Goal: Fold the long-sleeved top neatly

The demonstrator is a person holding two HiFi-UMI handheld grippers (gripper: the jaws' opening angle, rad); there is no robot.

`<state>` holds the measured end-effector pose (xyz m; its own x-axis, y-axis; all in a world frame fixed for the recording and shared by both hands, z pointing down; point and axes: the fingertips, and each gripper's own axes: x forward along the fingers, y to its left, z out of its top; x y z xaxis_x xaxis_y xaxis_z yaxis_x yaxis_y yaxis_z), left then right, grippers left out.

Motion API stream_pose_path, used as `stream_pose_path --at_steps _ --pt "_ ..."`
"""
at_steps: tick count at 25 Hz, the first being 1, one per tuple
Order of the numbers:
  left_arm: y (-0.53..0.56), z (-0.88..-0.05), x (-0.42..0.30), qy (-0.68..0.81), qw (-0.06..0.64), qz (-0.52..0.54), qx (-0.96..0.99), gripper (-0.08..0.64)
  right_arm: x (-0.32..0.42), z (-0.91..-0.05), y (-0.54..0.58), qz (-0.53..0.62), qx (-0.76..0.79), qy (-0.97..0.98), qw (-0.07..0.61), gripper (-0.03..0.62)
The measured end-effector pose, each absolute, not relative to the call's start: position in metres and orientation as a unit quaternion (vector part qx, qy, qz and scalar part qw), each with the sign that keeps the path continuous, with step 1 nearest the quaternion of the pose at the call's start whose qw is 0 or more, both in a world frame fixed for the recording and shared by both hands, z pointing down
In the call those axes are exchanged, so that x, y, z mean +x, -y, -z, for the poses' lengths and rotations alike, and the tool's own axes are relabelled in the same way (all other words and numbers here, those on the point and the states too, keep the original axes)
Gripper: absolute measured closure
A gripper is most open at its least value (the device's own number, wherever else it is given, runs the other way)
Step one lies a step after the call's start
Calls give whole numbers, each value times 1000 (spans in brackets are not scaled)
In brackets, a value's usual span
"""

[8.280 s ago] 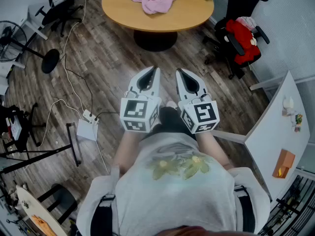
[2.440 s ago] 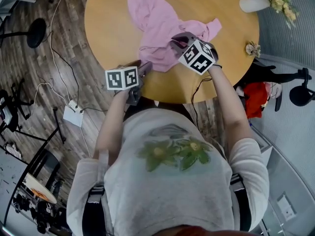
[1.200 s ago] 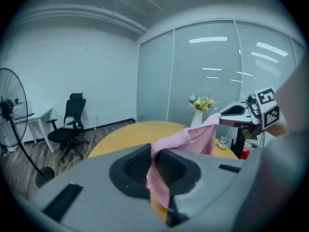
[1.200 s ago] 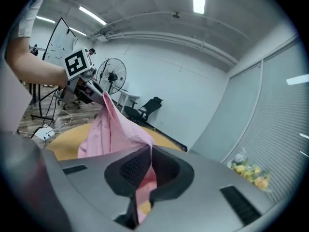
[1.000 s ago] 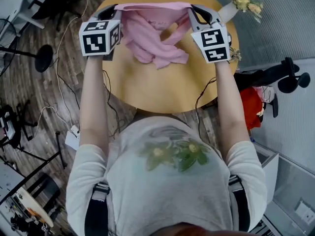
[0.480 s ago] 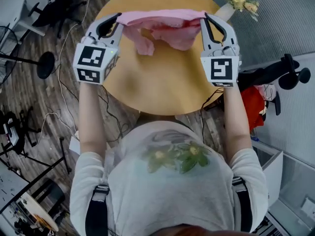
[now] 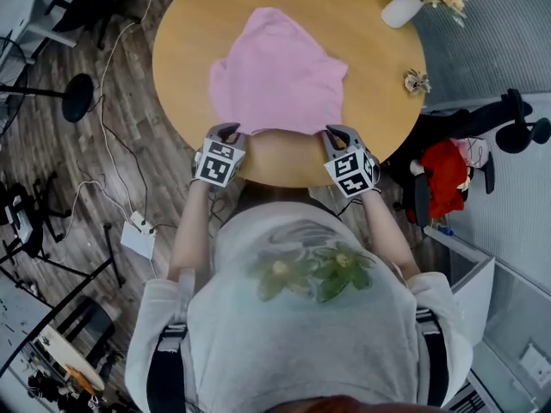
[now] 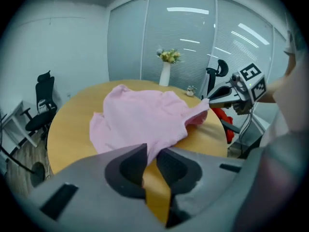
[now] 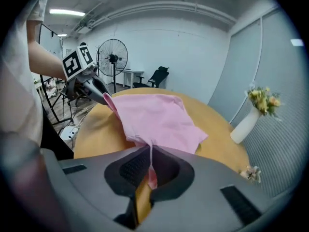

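The pink long-sleeved top (image 7: 275, 76) lies spread out on the round wooden table (image 7: 379, 84), its near hem at the table's front edge. My left gripper (image 7: 228, 130) pinches the hem's left corner; its jaws have just eased open a little, with the cloth still between them. My right gripper (image 7: 334, 132) is shut on the hem's right corner. In the left gripper view the top (image 8: 140, 117) runs from my left gripper (image 8: 150, 151) across to the right gripper (image 8: 219, 93). The right gripper view shows cloth (image 9: 154, 117) clamped in my right gripper (image 9: 148, 151), with the left gripper (image 9: 94, 88) opposite.
A white vase of flowers (image 7: 405, 3) and a small trinket (image 7: 418, 80) stand at the table's far right. An office chair with a red item (image 7: 439, 175) is to the right. A fan base (image 7: 77, 97), cables and a power box (image 7: 138, 235) lie on the floor to the left.
Both grippers have come down and back toward the person. The top, which hung bunched between them in the air, now lies spread flat on the table.
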<state>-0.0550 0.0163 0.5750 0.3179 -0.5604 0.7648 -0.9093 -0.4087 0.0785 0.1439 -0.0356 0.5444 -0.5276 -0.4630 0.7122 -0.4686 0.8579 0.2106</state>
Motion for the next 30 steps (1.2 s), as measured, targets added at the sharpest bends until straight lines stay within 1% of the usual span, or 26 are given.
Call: stream_pose_path --at_steps 3,5,7,9,10,11,12,13,15,19,24,26,28,30 --pt "-28 -591 -54 495 263 -349 751 457 146 -557 27 -39 266 874 404 566" --pt "-32 -601 -56 493 255 -370 745 436 145 -563 24 -51 260 874 407 566" --pt "-40 -612 -56 471 239 -408 745 416 143 -568 22 -57 251 873 414 566" --pt "-47 -622 -55 442 208 -454 745 390 142 -575 18 -65 236 871 425 561" --pt "-50 -626 -55 430 191 -474 744 379 143 -579 14 -72 225 870 434 523" --pt "-52 -629 -55 420 175 -490 743 368 145 -585 9 -79 213 867 444 452" --pt "-54 -632 -56 412 163 -504 741 357 147 -591 4 -83 201 862 457 411" --pt "-57 -635 -59 404 152 -520 737 351 151 -597 0 -80 192 857 472 388" --pt "-64 -643 -67 385 127 -558 724 333 162 -609 -6 -66 184 844 500 379" --pt "-71 -648 -90 377 84 -603 698 328 184 -630 -8 -29 184 818 545 371" --pt "-49 -656 -120 337 -15 -674 657 328 196 -646 12 27 206 792 574 371" --pt "-40 -662 -125 319 -14 -681 659 328 196 -652 19 29 205 787 582 371" --pt "-35 -667 -126 299 8 -681 668 330 194 -658 22 16 192 789 584 373" --pt "-34 -670 -127 287 42 -675 679 342 193 -660 24 2 181 793 582 420"
